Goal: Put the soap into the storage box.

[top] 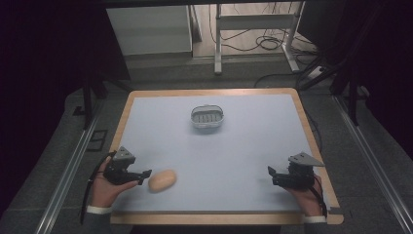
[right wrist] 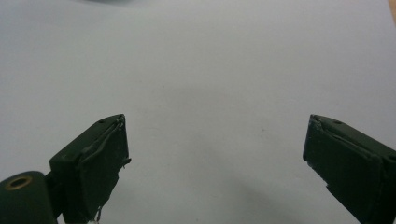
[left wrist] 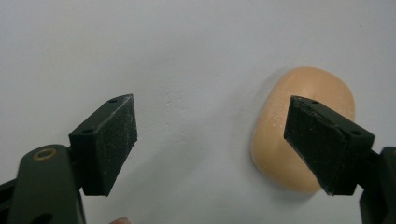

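because the peach-coloured oval soap [top: 162, 180] lies flat on the pale blue table surface [top: 243, 146] near the front left edge, it is within short reach of the left gripper [top: 144, 174], which sits just beside it on the left. the left gripper's jaws are spread wide and pinch nothing. in the left gripper view the soap [left wrist: 280, 135] lies partly behind the right-hand jaw, not in the gap between the two, so the jaws are offset to one side of it. judgement: the gripper needs a sideways shift toward the soap before any closing would catch it across its narrow width.

the left hand [top: 104, 187] rests low at the table edge, which keeps the jaws close to level with the soap and pointing along the surface toward it.

the white soap dish [top: 207, 117], with a ribbed dark insert, stands well apart from the soap, toward the far middle of the table. judgement: its position and empty insert suggest it is the place meant to receive the soap; the path between them is bare surface.

the right gripper [top: 271, 174] is parked near the front right edge, well apart from both soap and dish. its jaws are likewise spread with nothing between them, as the right gripper view confirms over bare table. judgement: it is held clear so that it does not obstruct the left-side reach.
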A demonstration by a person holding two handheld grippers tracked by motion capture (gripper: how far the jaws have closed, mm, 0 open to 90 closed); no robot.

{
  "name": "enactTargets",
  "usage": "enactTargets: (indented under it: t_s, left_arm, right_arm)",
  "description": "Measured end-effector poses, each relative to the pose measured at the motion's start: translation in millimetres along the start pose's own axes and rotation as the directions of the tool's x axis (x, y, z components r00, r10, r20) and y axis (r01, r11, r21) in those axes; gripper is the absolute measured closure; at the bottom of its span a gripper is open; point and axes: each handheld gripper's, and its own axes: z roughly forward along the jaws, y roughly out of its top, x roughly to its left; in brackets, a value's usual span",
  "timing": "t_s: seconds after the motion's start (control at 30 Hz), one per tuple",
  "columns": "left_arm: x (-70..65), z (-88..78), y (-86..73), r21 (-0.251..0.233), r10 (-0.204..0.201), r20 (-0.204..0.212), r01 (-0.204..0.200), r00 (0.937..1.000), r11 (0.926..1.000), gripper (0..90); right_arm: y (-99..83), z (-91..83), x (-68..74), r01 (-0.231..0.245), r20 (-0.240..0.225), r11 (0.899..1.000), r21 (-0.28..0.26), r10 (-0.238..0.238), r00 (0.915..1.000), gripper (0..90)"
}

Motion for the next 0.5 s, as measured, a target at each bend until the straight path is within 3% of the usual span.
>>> enactTargets:
  t_s: [0.5]
  left_arm:
    - [-8.1, -3.6, 14.6, 0.029, 0.07, 0.032, -0.071, 0.997, 0.997, 16.2]
  right_arm:
    - [-3.3, -5.8, -4.8, 0.006, 0.026, 1.0, 0.001, -0.006, 0.9996, 6.6]
